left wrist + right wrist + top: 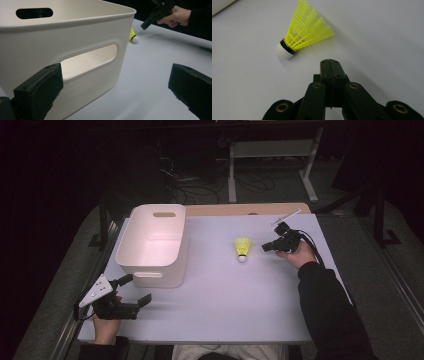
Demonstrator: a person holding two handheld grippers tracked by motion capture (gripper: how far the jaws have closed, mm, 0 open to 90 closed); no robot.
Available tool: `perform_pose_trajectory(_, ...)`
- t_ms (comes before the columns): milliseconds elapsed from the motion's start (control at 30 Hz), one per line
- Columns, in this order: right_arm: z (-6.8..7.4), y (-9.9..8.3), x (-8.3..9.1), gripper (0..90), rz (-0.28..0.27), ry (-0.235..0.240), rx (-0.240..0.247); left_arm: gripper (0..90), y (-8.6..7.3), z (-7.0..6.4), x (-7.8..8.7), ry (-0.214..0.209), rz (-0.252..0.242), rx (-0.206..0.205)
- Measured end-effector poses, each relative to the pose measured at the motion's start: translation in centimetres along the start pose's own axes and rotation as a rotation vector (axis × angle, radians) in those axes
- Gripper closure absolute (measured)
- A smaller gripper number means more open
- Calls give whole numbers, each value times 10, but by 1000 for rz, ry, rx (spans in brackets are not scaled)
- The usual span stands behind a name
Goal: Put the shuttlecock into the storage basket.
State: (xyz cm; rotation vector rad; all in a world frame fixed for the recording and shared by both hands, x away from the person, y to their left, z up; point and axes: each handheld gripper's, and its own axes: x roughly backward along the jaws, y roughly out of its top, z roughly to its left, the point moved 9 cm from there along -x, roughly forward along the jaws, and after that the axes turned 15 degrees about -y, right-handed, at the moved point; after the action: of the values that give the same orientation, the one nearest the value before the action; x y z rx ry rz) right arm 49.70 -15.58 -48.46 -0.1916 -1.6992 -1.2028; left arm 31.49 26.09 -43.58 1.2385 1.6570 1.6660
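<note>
A yellow shuttlecock (242, 249) with a white cork tip lies on its side on the pale table, right of the white bin (155, 245). In the right gripper view the shuttlecock (304, 32) lies just ahead of my right gripper (331, 62), whose jaws are pressed together with nothing between them. From above, the right gripper (266, 247) sits a short way right of the shuttlecock, apart from it. My left gripper (139, 289) stands open at the near left, beside the bin's front wall (75, 50). The shuttlecock (133, 37) peeks out past the bin's corner.
The bin is empty and has handle slots in its end walls. A wooden strip (247, 209) runs along the table's far edge. Beyond it are a white metal frame (272, 162) and cables on the dark floor.
</note>
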Motion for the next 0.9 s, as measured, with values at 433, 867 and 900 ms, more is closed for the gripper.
perform_pose_trajectory(433, 3, 11, -10, 894, -13, 3, -20, 0, 0, 0, 0, -1, -1, 0)
perform_pose_trajectory(867, 0, 10, -25, 894, 12, 4, -50, 0, 0, 0, 0, -2, -2, 1)
perform_pose_trajectory(900, 0, 10, -25, 894, 12, 4, -50, 0, 0, 0, 0, -2, -2, 1)
